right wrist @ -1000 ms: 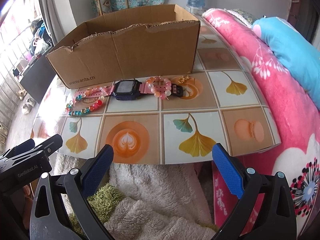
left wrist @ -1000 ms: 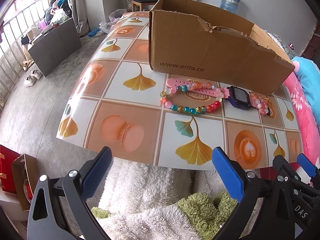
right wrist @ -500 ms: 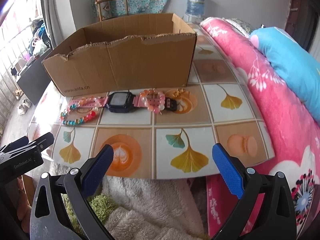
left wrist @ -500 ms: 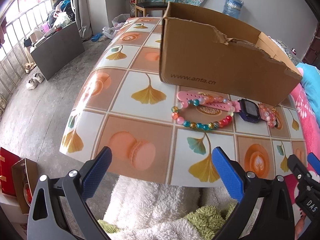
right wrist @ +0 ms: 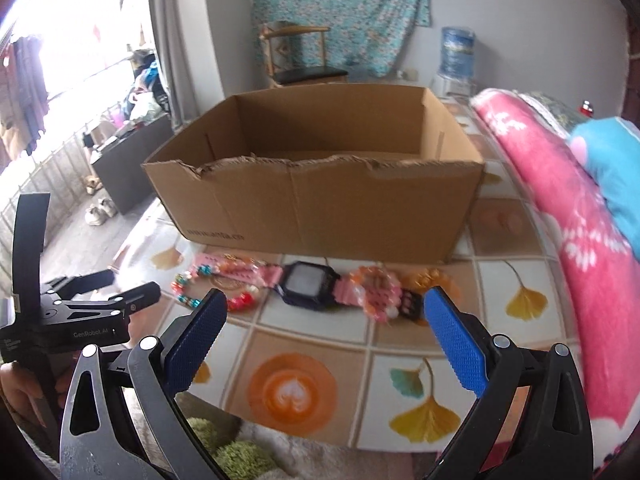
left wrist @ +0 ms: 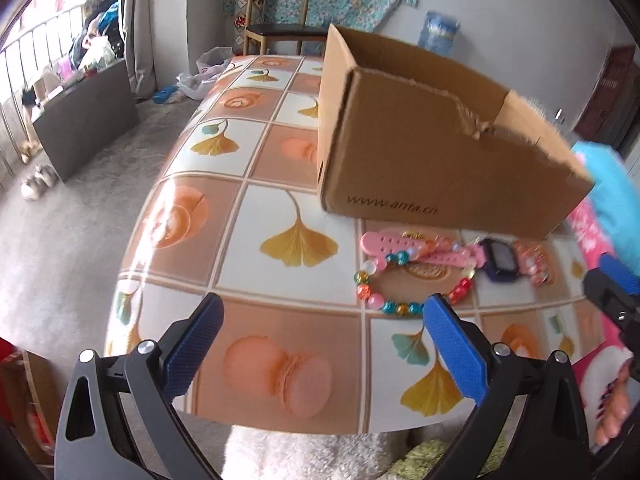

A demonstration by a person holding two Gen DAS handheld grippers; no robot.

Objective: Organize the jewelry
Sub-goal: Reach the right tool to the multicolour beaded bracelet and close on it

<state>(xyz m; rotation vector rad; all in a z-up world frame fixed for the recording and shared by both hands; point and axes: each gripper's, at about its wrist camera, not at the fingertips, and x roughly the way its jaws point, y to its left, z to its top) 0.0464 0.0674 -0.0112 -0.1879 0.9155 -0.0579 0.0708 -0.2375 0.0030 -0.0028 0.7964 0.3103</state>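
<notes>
A multicoloured bead bracelet (left wrist: pixel 398 308) (right wrist: pixel 240 302) lies on the tiled tabletop (left wrist: pixel 280 216) in front of an open cardboard box (left wrist: pixel 420 160) (right wrist: pixel 320 208). Beside it lies a pink-strapped watch with a dark face (left wrist: pixel 502 260) (right wrist: pixel 306 284). A pink bead bracelet (left wrist: pixel 532 260) (right wrist: pixel 374 292) rests on the watch's far strap, and a small gold piece (right wrist: pixel 428 278) sits beyond it. My left gripper (left wrist: pixel 322 320) hangs open over the table's near edge, just short of the multicoloured bracelet. My right gripper (right wrist: pixel 325 308) is open too, just short of the watch. Neither holds anything.
A pink blanket (right wrist: pixel 560 220) and a blue pillow (right wrist: pixel 612 168) border the table on the right. Fluffy white and green fabric (left wrist: pixel 300 456) lies below the near edge. A chair (right wrist: pixel 296 52) and a water bottle (right wrist: pixel 456 48) stand behind the box; a dark cabinet (left wrist: pixel 88 120) stands on the floor at left.
Both grippers have moved forward and closer to the table, so the jewelry and box now look larger. Their jaws have stayed open, and nothing on the table has moved.
</notes>
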